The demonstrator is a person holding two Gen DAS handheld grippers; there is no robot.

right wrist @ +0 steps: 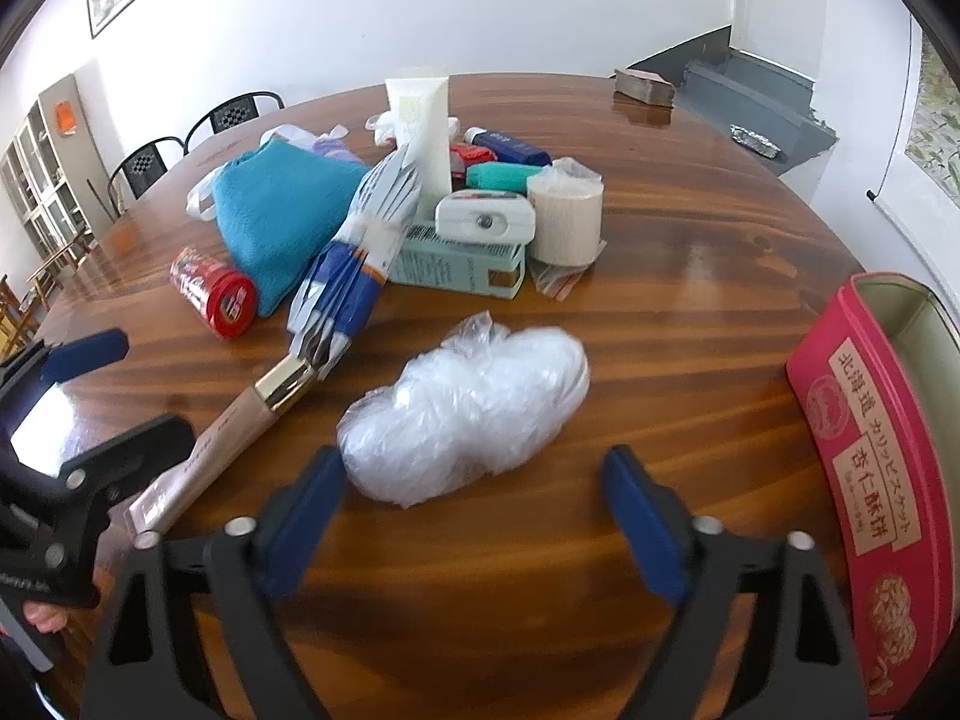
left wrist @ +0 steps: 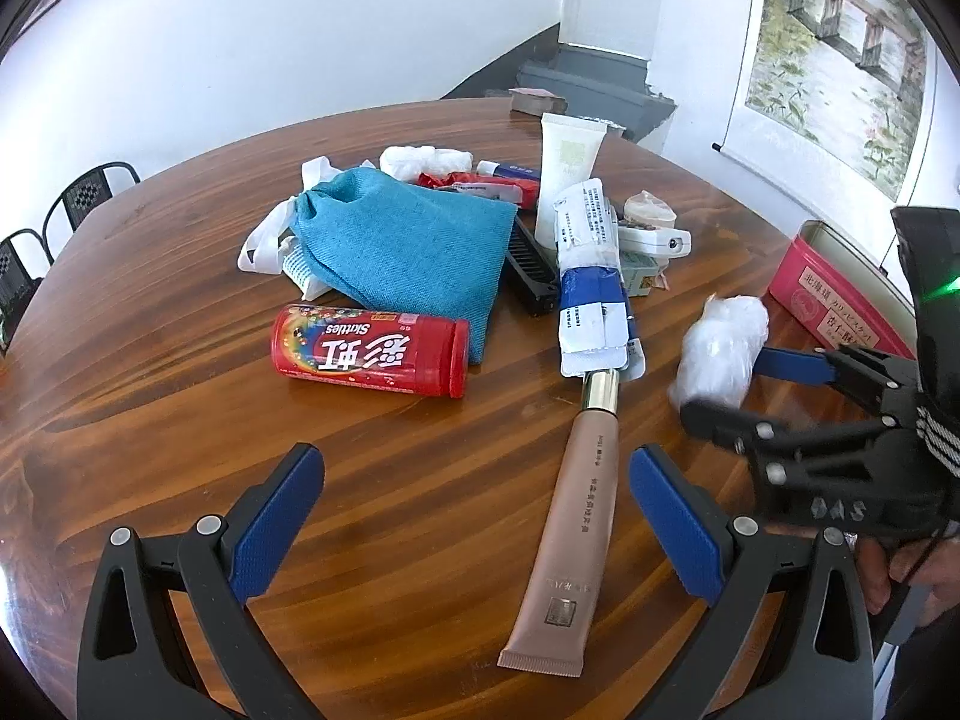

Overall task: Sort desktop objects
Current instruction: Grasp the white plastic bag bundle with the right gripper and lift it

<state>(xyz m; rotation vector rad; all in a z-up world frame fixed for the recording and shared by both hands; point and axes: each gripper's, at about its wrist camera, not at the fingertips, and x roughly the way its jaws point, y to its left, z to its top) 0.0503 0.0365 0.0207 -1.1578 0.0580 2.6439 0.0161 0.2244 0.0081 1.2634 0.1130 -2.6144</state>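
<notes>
A clear plastic bag bundle [right wrist: 465, 405] lies on the round wooden table [right wrist: 690, 312], just ahead of my open right gripper [right wrist: 474, 489]; it also shows in the left wrist view [left wrist: 720, 354], between that gripper's fingers [left wrist: 720, 414]. My left gripper [left wrist: 477, 483] is open over a pink cosmetic tube [left wrist: 576, 534] with a gold collar, which lies between its fingers. The left gripper also shows at the left edge of the right wrist view [right wrist: 114, 390]. Behind lie a red Skittles can [left wrist: 372, 351], a blue cloth pouch [left wrist: 402, 246] and a blue-white packet bundle [left wrist: 591, 276].
A red open biscuit tin [right wrist: 864, 456] stands at the right table edge. The pile also holds a white tube [right wrist: 423, 132], a white device [right wrist: 486, 219], a tape roll [right wrist: 567, 219], a teal box [right wrist: 462, 267] and a black comb [left wrist: 531, 276]. Chairs [right wrist: 198, 126] stand behind.
</notes>
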